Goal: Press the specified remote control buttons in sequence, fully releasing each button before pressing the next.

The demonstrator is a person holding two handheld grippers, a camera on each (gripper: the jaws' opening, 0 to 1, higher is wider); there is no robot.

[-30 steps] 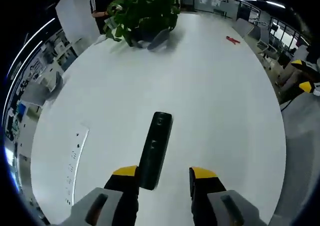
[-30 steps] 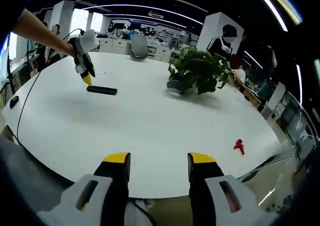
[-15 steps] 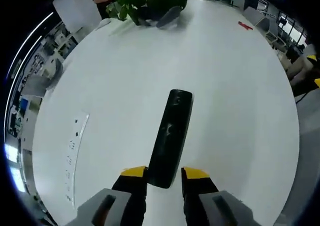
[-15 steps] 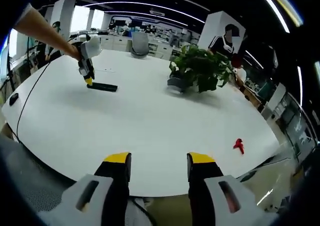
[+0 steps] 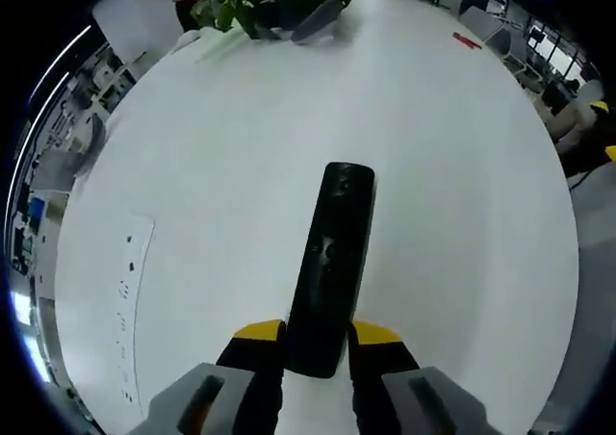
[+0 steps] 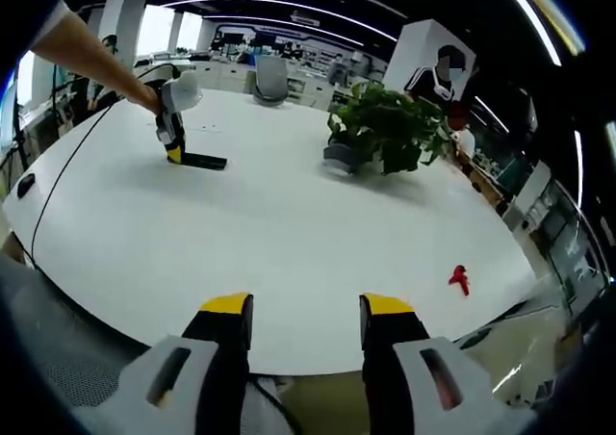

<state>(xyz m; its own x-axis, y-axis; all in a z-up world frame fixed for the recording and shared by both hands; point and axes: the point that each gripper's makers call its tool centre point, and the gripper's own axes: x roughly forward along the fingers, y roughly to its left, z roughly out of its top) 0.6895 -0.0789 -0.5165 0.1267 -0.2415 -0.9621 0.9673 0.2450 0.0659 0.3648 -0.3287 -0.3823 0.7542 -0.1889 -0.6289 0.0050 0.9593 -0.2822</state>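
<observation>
A long black remote control (image 5: 330, 262) lies on the round white table (image 5: 452, 194), pointing away from me. My left gripper (image 5: 315, 339) is shut on its near end, with a yellow-tipped finger pressed against each side. In the right gripper view the same remote (image 6: 204, 161) shows far off at the left of the table, with the left gripper (image 6: 173, 152) held on it by a person's arm. My right gripper (image 6: 305, 312) hangs open over the near table edge with nothing between its fingers.
A potted green plant (image 6: 385, 132) stands at the far side of the table (image 6: 289, 243). A small red object (image 6: 460, 280) lies near the right edge. A white strip with dark marks (image 5: 128, 300) lies left of the remote. Office desks and chairs ring the room.
My left gripper moved forward and its jaws closed from wide apart onto the near end of the remote. The right gripper has stayed open and still.
</observation>
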